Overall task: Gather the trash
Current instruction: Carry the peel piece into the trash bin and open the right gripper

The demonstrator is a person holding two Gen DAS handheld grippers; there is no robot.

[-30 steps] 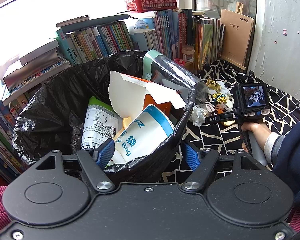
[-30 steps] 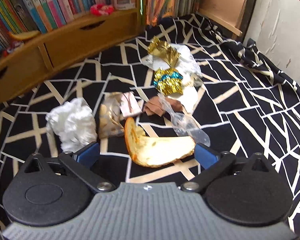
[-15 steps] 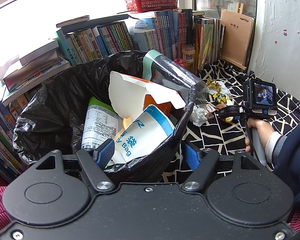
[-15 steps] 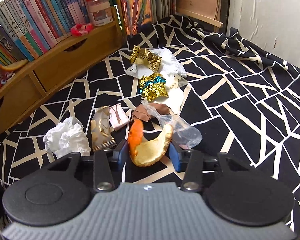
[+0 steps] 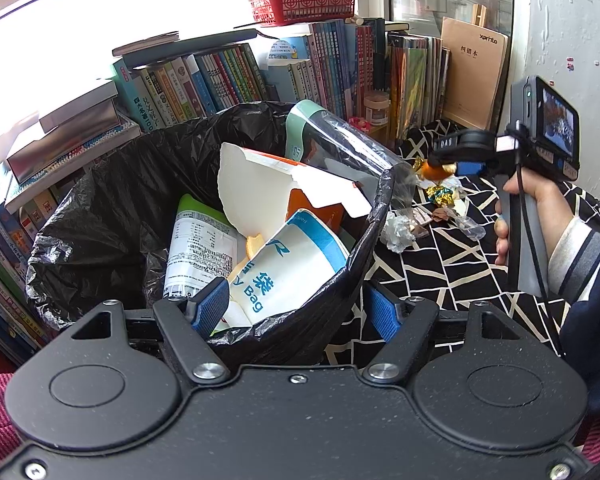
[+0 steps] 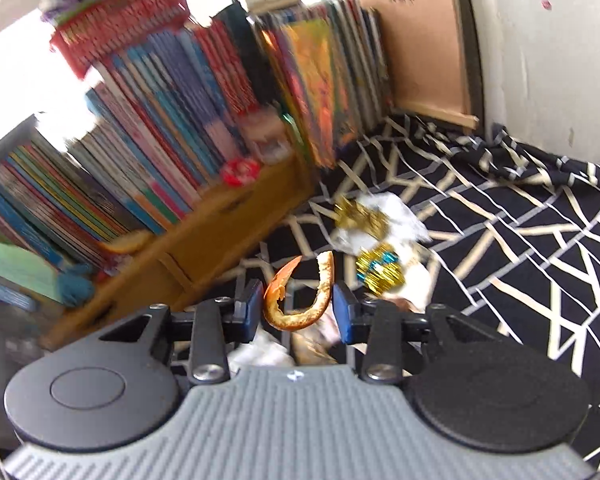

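A curled orange peel (image 6: pixel 296 322) hangs in the air between the blue pads of my right gripper (image 6: pixel 294 300), whose jaws are closing and press on it from both sides. The left wrist view shows that gripper (image 5: pixel 440 160) raised above the black patterned cloth (image 5: pixel 452 256), right of the bin. My left gripper (image 5: pixel 296 312) straddles the near rim of the black-bagged trash bin (image 5: pixel 380 208), one pad inside and one outside, gripping it. The bin is full of paper bags and cartons. On the cloth lie gold foil wrappers (image 6: pixel 378 274), white tissue (image 6: pixel 384 216) and crumpled clear plastic (image 5: pixel 396 232).
Rows of upright books (image 5: pixel 228 80) and a red basket (image 5: pixel 300 0) stand behind the bin. A low wooden drawer unit (image 6: pixel 204 240) borders the cloth on the left. A white wall (image 6: pixel 540 60) closes the right side. A person's hand and sleeve (image 5: pixel 556 232) hold the right gripper.
My right gripper closed on the orange peel, lifted it off the cloth and rolled. The left gripper and the bin stayed still.
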